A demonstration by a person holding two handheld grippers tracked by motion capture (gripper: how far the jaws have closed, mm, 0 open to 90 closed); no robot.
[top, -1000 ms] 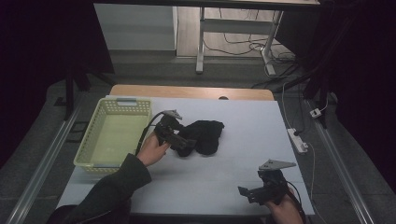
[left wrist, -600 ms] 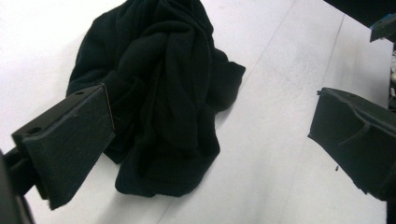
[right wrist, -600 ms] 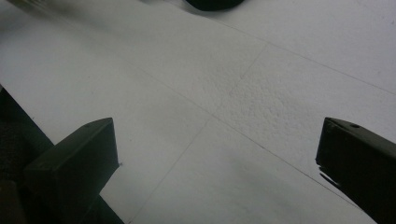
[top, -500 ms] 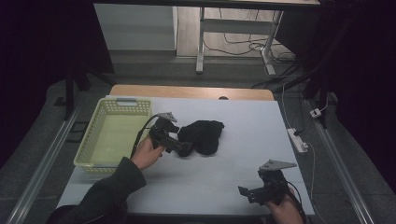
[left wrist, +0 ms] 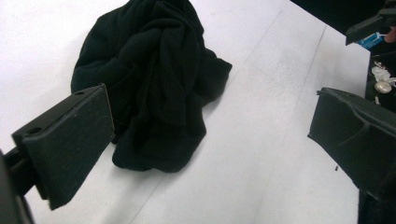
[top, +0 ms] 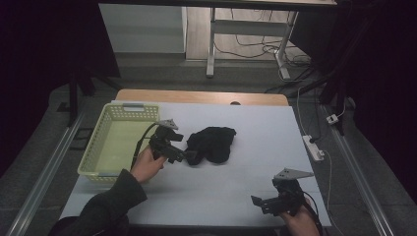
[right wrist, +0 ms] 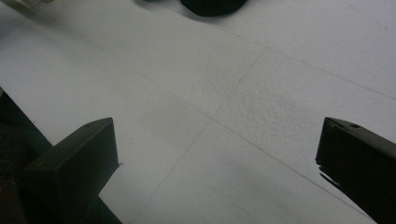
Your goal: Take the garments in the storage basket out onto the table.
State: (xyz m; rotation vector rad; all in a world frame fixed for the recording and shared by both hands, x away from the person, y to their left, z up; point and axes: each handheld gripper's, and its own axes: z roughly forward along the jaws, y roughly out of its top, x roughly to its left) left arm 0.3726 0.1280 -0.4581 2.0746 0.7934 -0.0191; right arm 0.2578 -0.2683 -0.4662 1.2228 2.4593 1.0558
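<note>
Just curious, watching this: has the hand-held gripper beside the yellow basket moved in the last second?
Yes. The left hand-held gripper has drawn back slightly toward the yellow basket, away from the black cloth.

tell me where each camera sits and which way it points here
High view: above the person's side, looking forward and down on the white table; both forearms, left gripper and right gripper show.
Left gripper view: rides the left gripper, looks between its open jaws at the crumpled black cloth.
Right gripper view: rides the right gripper, low over bare table, jaws open.
Shared: the black cloth lies beside the yellow basket in the high view.
</note>
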